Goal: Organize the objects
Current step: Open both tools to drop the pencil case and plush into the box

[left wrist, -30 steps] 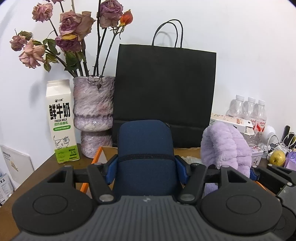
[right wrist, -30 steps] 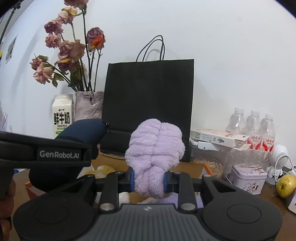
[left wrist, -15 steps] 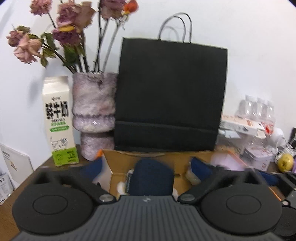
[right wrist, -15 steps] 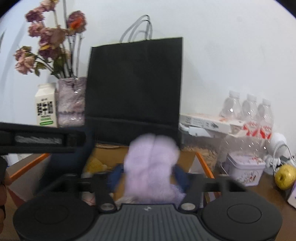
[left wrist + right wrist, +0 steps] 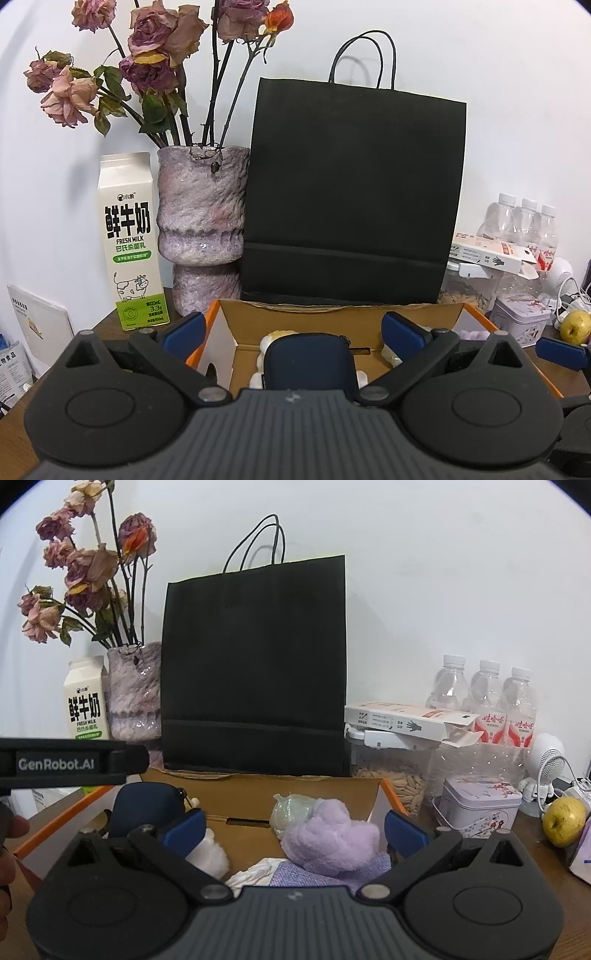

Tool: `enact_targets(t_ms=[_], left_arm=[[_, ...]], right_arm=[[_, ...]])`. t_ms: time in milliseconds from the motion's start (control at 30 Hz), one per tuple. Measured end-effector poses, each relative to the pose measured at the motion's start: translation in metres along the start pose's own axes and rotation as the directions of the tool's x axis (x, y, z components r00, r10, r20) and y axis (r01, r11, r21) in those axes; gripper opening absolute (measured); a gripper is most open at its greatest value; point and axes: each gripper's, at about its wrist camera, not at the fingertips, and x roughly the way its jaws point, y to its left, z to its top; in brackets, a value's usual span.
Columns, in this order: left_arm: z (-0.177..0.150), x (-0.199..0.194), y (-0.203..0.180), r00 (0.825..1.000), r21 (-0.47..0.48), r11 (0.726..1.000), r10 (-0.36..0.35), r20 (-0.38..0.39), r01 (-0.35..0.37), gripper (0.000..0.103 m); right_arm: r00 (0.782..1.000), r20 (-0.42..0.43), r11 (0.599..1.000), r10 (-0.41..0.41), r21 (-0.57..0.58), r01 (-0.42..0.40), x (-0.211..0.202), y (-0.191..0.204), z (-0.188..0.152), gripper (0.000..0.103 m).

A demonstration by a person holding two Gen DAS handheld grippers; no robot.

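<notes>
Left gripper (image 5: 291, 334) and right gripper (image 5: 293, 827) have just been opening and we find both released, empty; the navy pouch (image 5: 308, 363) and purple plush (image 5: 330, 843) lie in the cardboard box (image 5: 332, 317), apparently dropped there for sorting.

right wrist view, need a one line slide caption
Open right gripper above fluffy lilac plush item lying in orange-edged cardboard box.
</notes>
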Motion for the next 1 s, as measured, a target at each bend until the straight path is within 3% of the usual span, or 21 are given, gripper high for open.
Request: enact_targets(t_ms=[367, 1000], left_arm=[[0.0, -0.03, 0.008, 1.0, -0.008, 1.0, -0.007, 0.017, 0.007, 0.103], [-0.025, -0.119, 0.026, 0.999, 0.003, 1.0, -0.017, -0.033, 0.017, 0.103]], right_arm=[[1.0, -0.006, 1.0, 0.012, 0.003, -0.012, -0.024, -0.002, 0.001, 0.103], [0.999, -0.01, 0.998, 0.052, 0.024, -0.052, -0.115, -0.001, -0.014, 0.103]])
